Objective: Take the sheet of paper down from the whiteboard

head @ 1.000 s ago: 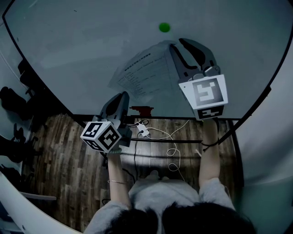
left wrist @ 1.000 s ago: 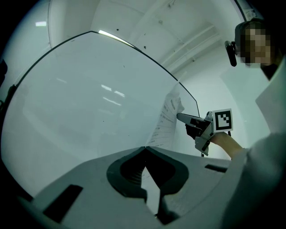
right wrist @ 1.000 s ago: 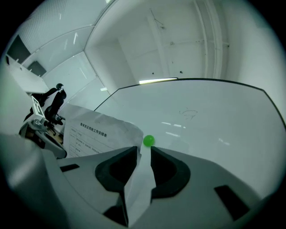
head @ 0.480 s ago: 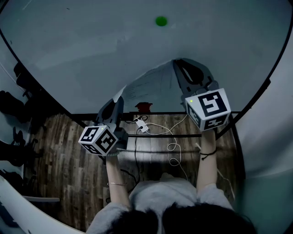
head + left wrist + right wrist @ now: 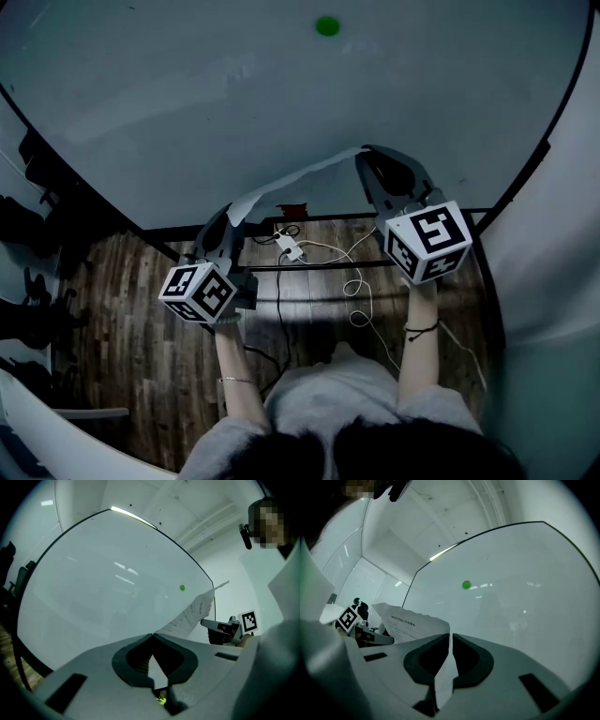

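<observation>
The printed sheet of paper (image 5: pixel 300 176) is off the whiteboard (image 5: pixel 234 84) and hangs stretched between my two grippers, seen nearly edge-on from the head view. My left gripper (image 5: pixel 234 208) is shut on its lower left corner; in the left gripper view (image 5: pixel 152 634) the sheet (image 5: pixel 194 613) runs up to the right. My right gripper (image 5: pixel 364 155) has just been closing and now pinches the sheet's right edge. From the right gripper (image 5: pixel 451 634) the sheet (image 5: pixel 410 625) spreads leftward. A green magnet (image 5: pixel 327 25) stays on the board above.
Below the board runs a black rail (image 5: pixel 319 267) over a wooden floor with a white power strip and cables (image 5: pixel 291 251). A small red object (image 5: pixel 291 210) sits at the board's lower edge. Dark chairs (image 5: pixel 28 225) stand at the left.
Both grippers have come down. The sheet, flat against the board before, now hangs away from it between them. The right gripper's jaws, wide apart earlier, have shut on the paper's edge, and it has rolled.
</observation>
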A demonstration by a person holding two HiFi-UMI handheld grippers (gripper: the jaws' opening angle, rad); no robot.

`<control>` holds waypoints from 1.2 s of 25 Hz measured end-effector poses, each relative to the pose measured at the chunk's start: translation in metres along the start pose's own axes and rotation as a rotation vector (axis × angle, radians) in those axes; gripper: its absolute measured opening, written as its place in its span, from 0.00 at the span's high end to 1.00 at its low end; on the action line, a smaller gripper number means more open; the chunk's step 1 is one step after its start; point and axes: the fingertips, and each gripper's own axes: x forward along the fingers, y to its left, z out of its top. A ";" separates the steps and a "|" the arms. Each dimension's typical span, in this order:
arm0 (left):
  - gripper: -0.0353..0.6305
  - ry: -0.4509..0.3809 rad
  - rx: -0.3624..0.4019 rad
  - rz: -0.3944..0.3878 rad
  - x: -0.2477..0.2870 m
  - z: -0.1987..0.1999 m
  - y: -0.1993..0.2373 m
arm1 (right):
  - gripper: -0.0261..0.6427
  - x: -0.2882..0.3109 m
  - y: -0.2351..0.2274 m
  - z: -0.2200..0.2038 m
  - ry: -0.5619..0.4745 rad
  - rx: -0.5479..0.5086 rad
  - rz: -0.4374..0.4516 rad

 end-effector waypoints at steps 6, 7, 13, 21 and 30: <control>0.94 0.007 -0.007 0.011 -0.019 -0.007 0.008 | 0.95 -0.014 0.018 -0.018 0.027 0.033 -0.003; 0.94 0.009 -0.006 0.012 -0.021 -0.008 0.009 | 0.96 -0.015 0.021 -0.022 0.032 0.034 -0.002; 0.94 0.015 -0.009 0.021 -0.039 -0.014 0.016 | 0.96 -0.028 0.034 -0.041 0.076 0.066 -0.024; 0.94 0.028 0.001 0.014 -0.047 -0.017 0.011 | 0.96 -0.038 0.040 -0.052 0.090 0.105 -0.028; 0.94 0.026 0.006 -0.008 -0.039 -0.016 0.005 | 0.96 -0.038 0.037 -0.053 0.087 0.105 -0.026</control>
